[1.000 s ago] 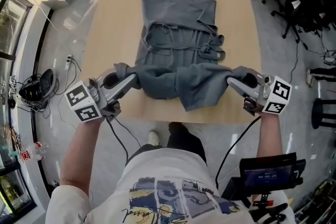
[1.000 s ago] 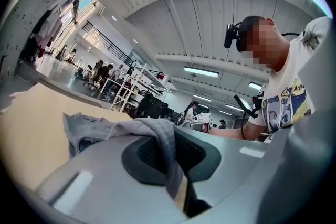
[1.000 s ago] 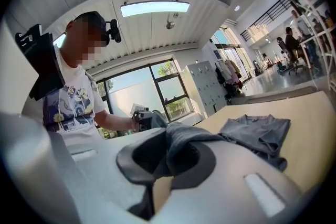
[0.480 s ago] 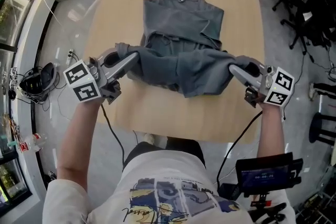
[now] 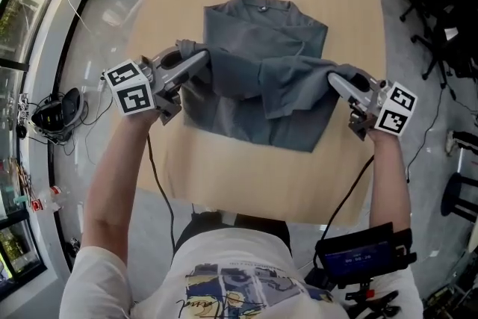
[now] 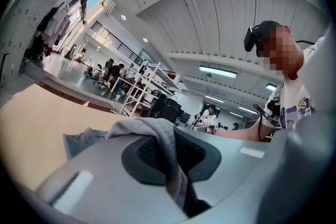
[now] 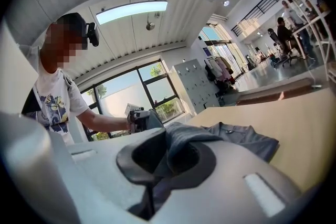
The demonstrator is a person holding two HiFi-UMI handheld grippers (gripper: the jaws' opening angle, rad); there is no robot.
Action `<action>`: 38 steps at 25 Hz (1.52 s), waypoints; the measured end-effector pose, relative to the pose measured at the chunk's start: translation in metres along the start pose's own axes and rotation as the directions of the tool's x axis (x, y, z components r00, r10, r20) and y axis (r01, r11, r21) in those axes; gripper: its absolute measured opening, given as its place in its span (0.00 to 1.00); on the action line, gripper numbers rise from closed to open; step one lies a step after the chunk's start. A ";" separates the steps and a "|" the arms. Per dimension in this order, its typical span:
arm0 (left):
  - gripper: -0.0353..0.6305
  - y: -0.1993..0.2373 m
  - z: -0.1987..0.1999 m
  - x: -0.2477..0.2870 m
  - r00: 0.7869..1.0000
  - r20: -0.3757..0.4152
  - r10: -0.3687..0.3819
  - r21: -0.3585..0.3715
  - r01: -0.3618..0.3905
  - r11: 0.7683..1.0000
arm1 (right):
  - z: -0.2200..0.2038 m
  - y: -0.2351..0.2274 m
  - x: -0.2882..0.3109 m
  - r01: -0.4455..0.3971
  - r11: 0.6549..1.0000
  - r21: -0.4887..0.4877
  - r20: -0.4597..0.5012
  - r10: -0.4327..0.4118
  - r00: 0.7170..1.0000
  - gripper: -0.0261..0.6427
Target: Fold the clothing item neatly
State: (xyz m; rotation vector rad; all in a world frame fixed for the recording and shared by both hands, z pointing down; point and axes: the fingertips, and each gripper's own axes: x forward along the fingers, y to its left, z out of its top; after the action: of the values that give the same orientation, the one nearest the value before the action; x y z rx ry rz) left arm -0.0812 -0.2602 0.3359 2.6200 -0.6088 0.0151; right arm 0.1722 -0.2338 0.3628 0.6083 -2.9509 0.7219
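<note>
**hem carried up over the body, fold about half made**

grip: the left gripper (image 5: 200, 58) and right gripper (image 5: 334, 78) each have their jaws clamped on 1 corner of the hem (image 5: 278, 90) of the grey garment (image 5: 258, 30). both gripper views show cloth pinched between the pads.

change over the last second: both grippers have gone away from the person, from the near edge of the table (image 5: 246, 183) to about the middle of the garment. the hem went with them and the grip did not change. the table by the near edge, where the hem hung 1 s ago, is now bare wood.

garment now: it lies on the table with the collar (image 5: 263, 8) flat at the far side. the lower part is doubled over the body. the hem sags in the middle between the 2 grippers.

reading: the bottom-to-top fold looks roughly half done, as the hem is short of the collar. next, probably carry on toward the collar, lower, and let go with both together. risk: the sagging middle may bunch unless the hem is kept taut.
</note>
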 end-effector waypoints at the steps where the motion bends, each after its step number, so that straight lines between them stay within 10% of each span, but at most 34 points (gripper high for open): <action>1: 0.09 0.005 0.000 0.004 1.000 -0.002 0.001 -0.008 -0.001 1.000 | 0.001 -0.006 0.000 0.006 1.000 0.010 0.006 -0.006 1.000 0.07; 21: 0.10 0.179 -0.060 0.072 0.972 -0.126 0.198 -0.150 -0.216 0.965 | -0.074 -0.196 0.029 0.292 0.925 0.244 -0.065 -0.285 0.956 0.07; 38: 0.22 0.216 -0.100 0.087 0.929 -0.279 0.242 -0.098 -0.279 0.955 | -0.102 -0.222 0.041 0.363 0.878 0.313 -0.196 -0.314 0.929 0.15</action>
State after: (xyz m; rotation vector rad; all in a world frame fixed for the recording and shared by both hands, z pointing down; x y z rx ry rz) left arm -0.0844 -0.4268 0.5268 2.3339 -0.8253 0.3864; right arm 0.2143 -0.3833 0.5554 1.0208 -2.5031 1.1902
